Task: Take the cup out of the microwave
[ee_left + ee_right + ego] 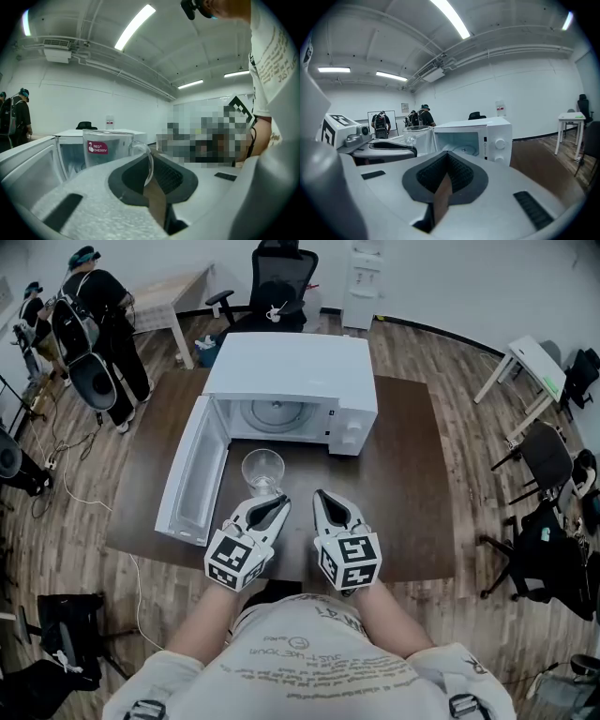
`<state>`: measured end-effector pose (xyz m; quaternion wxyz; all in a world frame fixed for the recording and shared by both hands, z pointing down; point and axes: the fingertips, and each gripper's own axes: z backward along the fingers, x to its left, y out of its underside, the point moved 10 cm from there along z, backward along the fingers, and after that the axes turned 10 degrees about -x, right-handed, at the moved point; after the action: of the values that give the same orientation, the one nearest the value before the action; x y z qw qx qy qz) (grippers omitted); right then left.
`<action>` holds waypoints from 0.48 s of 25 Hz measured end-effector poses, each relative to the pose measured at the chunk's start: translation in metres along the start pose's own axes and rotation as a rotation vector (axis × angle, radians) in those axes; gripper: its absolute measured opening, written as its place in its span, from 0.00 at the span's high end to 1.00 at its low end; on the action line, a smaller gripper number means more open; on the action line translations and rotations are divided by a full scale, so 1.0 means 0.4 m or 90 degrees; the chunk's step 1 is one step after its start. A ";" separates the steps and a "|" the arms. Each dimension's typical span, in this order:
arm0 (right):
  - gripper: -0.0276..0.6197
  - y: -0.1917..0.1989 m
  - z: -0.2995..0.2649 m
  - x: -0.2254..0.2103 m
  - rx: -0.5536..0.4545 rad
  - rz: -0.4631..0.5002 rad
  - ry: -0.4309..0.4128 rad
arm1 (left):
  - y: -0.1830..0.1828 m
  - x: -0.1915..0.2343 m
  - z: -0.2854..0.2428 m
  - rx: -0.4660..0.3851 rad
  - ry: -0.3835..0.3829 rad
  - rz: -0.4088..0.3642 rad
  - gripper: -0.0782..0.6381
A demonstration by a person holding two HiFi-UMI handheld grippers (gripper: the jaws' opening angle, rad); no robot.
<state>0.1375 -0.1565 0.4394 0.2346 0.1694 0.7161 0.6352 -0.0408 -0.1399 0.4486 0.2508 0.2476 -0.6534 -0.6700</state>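
Note:
A clear glass cup [262, 470] with a red label hangs over the dark table [403, 474], in front of the open white microwave [291, 371]. My left gripper [274, 502] is shut on the cup's handle. In the left gripper view the cup [101, 147] stands upright just beyond the jaws, and its curved handle [149, 159] passes between them. My right gripper [324, 497] sits beside the left one, shut and holding nothing. In the right gripper view the pads [454, 176] meet, with the microwave [487, 136] and the cup [410, 136] ahead. The turntable inside the microwave is bare.
The microwave door [192, 474] swings out to the left over the table. Two people [103, 324] stand at the back left beside a light table [178, 292]. A black office chair [281, 287] stands behind the microwave. At the right are a white desk [530, 367] and more chairs [548, 456].

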 end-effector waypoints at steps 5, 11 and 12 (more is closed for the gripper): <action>0.94 -0.009 0.025 0.002 -0.023 0.001 0.025 | 0.013 -0.014 0.003 0.008 -0.014 0.012 0.84; 0.94 -0.006 0.020 0.006 -0.027 -0.010 0.029 | 0.016 -0.012 0.004 0.012 -0.001 0.010 0.84; 0.94 -0.006 0.018 0.008 -0.028 -0.010 0.029 | 0.017 -0.010 0.006 0.013 -0.001 0.010 0.83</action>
<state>0.1389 -0.1490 0.4362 0.2270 0.1443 0.7082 0.6527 -0.0392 -0.1354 0.4555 0.2533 0.2446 -0.6625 -0.6612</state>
